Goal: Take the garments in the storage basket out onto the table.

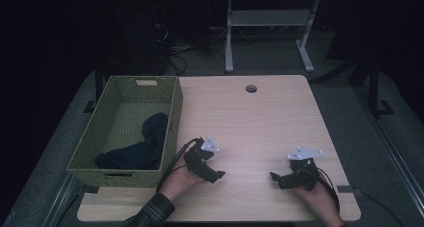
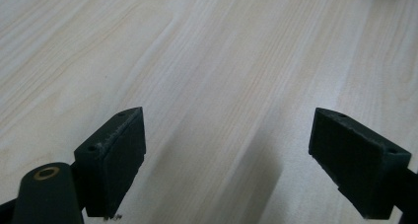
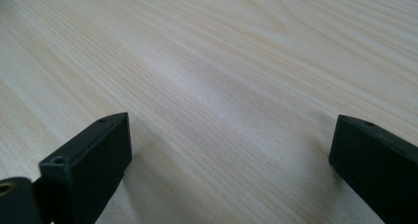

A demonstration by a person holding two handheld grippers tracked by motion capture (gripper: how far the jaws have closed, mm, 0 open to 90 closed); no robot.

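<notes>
Wicker basket point(image 1: 172, 104) at table's point(image 1: 260, 117) left edge, dark cloth point(image 1: 142, 149) heaped inside; left gripper point(image 1: 216, 177) just right of basket, jaws wide, empty; right gripper point(image 1: 276, 179) well apart, likewise wide over bare wood.

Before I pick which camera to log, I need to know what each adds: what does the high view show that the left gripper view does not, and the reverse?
High view alone: the green woven basket at the table's left edge, dark clothing lying inside it, the round cable hole, both hands, the right hand-held gripper, and the floor beyond.

Left gripper view alone: a close look along the left hand-held gripper, its jaws wide apart with bare wood grain between them.

Both: the light wooden table and the left hand-held gripper.
</notes>
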